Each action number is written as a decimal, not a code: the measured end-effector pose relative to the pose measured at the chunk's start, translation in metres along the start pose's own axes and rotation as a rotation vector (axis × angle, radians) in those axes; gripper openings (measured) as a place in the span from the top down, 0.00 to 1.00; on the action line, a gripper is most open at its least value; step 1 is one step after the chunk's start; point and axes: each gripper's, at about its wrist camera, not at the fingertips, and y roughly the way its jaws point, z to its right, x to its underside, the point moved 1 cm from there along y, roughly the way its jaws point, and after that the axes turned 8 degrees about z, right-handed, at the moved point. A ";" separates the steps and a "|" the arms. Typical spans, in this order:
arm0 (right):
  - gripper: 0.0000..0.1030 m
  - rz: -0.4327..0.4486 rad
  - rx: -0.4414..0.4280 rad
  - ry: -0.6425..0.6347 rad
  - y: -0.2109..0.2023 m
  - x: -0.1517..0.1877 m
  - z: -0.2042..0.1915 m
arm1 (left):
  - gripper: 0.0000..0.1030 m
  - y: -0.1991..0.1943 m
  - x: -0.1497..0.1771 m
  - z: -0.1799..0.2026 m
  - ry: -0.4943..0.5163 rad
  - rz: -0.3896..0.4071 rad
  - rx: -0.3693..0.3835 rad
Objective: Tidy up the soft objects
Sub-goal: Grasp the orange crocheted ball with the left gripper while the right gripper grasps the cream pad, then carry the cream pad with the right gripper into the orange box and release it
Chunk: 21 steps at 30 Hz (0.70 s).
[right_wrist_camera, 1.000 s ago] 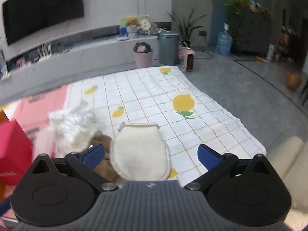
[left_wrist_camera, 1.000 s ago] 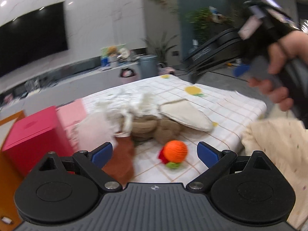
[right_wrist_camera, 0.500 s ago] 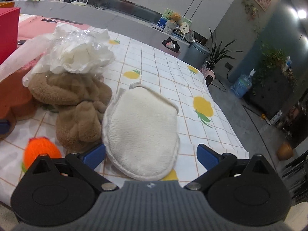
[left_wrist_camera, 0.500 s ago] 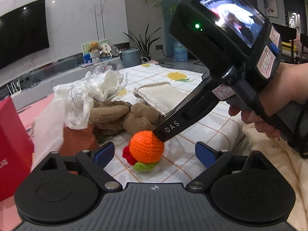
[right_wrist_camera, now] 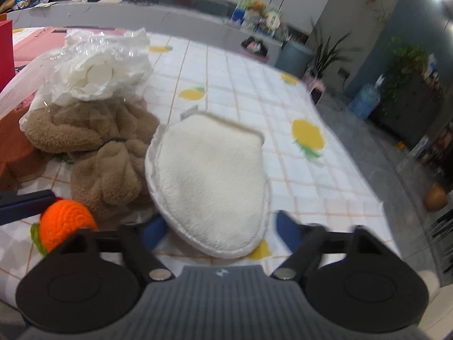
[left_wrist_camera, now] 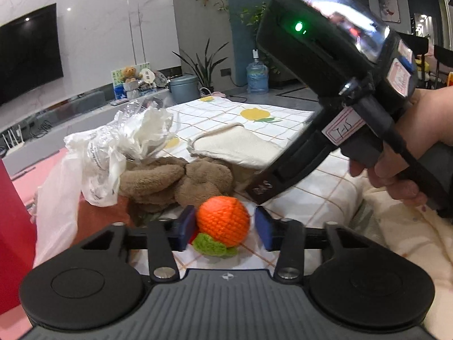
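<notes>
Bracketing the crocheted orange [left_wrist_camera: 223,221] with our left tool [left_wrist_camera: 223,226], half-open and ungripped; our right tool [right_wrist_camera: 219,226] straddles the cream mitt [right_wrist_camera: 209,181], open.

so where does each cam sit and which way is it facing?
Left wrist: on the left gripper, low over the table edge, facing the crochet orange between its fingers; the right hand shows too.
Right wrist: on the right gripper, looking down at the cream mitt; its blue fingertips straddle the near end.
Shared: orange, brown plush, mitt, checked tablecloth.
</notes>
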 end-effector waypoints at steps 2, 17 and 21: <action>0.88 -0.022 -0.043 0.057 0.005 0.000 0.002 | 0.54 0.000 -0.001 -0.002 -0.009 -0.001 0.003; 0.98 0.034 -0.077 0.149 -0.035 -0.027 0.025 | 0.54 -0.025 0.003 0.003 -0.027 -0.002 -0.017; 0.98 0.051 -0.163 0.268 -0.050 -0.033 0.035 | 0.54 -0.033 -0.004 0.004 -0.024 0.018 -0.031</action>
